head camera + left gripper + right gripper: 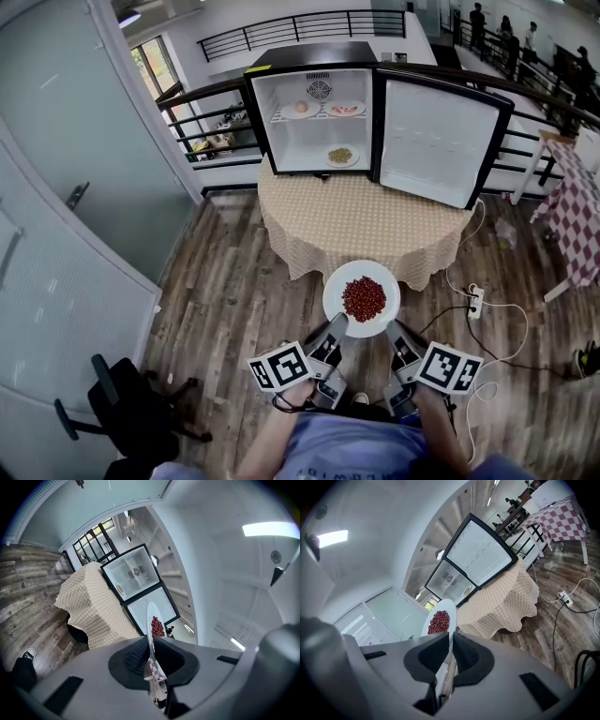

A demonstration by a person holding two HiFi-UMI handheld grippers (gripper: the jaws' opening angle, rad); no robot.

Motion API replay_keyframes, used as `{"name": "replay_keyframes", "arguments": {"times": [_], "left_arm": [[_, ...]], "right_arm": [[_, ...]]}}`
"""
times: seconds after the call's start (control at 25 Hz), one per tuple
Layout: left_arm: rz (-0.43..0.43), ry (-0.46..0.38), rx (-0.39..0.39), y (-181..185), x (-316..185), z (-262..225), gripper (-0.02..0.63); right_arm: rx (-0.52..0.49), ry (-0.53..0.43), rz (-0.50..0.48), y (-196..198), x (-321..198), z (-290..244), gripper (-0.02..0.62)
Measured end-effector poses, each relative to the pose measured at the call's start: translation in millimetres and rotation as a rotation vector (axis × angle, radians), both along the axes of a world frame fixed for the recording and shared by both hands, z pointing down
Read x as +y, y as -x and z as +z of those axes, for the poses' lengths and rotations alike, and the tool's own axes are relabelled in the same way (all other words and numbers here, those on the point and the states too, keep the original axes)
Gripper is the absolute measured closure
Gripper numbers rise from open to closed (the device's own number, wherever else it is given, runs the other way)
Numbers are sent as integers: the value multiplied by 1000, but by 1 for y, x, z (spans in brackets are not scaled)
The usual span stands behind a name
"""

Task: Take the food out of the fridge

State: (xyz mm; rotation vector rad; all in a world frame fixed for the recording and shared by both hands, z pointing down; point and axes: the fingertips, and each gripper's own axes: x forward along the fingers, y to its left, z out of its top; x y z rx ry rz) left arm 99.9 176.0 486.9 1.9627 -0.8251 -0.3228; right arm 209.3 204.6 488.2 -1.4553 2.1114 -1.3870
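Left gripper (330, 345): nearest in the head view. Its fingers (136, 654) stand narrow, pinched on the near-left rim of the plate (349, 277).
Right gripper (397, 343): just beside it on the right. Its fingers (433, 654) are likewise almost closed, clamped on the near-right rim of the same plate.
Plate: white, carrying a loose heap of red beans (364, 298). It is held in the air at the near edge of the counter (356, 220), well apart from the fridge (309, 141).
Grip risk: both holds sit on the thin near rim only, so the far side hangs unsupported. If one hand dips or the two pull apart, the plate would likely tilt or slip from the pads.
Spill risk: the beans are piled and free to roll. A tilt or a jolt on landing would probably scatter them over the cloth or floor.
Landing risk: if set too close to the draped near edge, the plate could overhang and tip, and the cloth may drag with it.
Fridge: open at the far side of the counter, with its door (433, 141) swung right. Inside are the left dish (301, 108) and right dish (345, 109) on the shelf, and the low dish (341, 156) beneath, so the task looks far from done.
Floor: a power strip (476, 302) and its cable lie near right, and could snag a foot stepping that way.
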Motion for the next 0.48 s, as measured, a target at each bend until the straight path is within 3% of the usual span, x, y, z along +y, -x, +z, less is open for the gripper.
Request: {"name": "replay_keyframes", "arguments": {"times": [0.48], "left_arm": [[9,-15,8,-12,0,-3,566]], "right_arm": [[3,-22,1,-12,-1,-3,566]]}}
